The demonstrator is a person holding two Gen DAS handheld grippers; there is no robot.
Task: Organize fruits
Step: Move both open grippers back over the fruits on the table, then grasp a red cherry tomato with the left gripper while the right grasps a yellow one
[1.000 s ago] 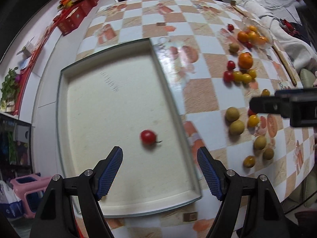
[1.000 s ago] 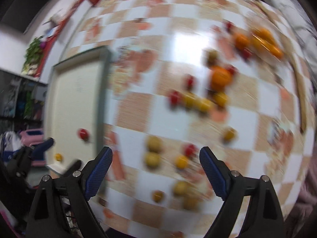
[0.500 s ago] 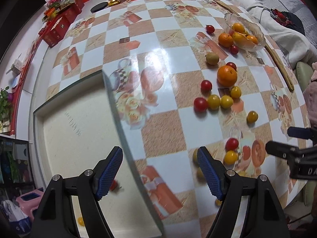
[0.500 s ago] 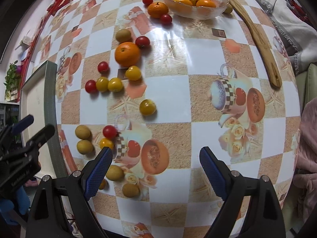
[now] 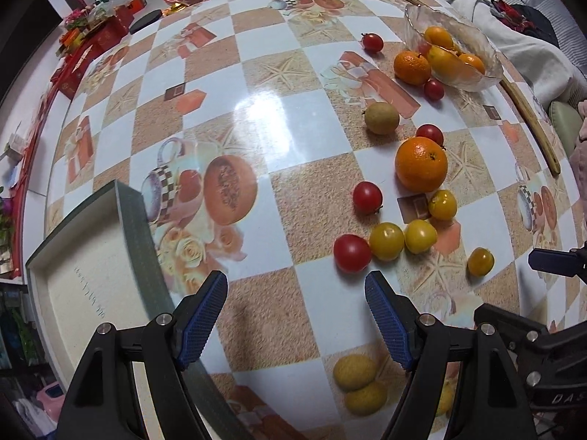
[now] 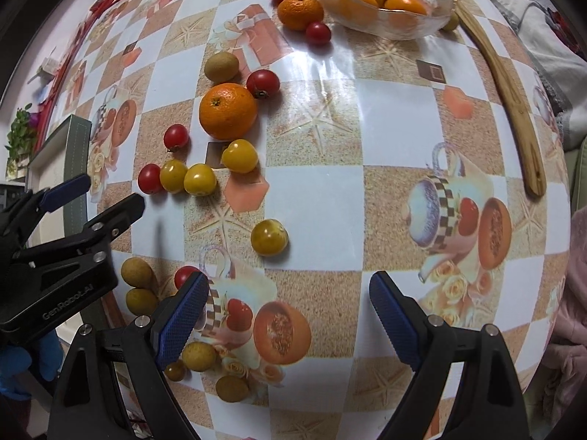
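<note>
Both wrist views look forward and downward from close above the checkered surface. The left view sits nearer the tray edge; the right view faces the surface's middle. Shared region — the large orange, surrounding tomatoes and glass bowl.

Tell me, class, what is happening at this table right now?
A person is sorting fruit with a hand-held gripper in each hand. Both the left hand-held gripper and the right hand-held gripper are open and hold nothing. Cherry tomatoes, red and yellow, lie loose on the checked tablecloth beside a large orange. A glass bowl already holds orange fruit, and a shallow tray sits at the table's left.
</note>
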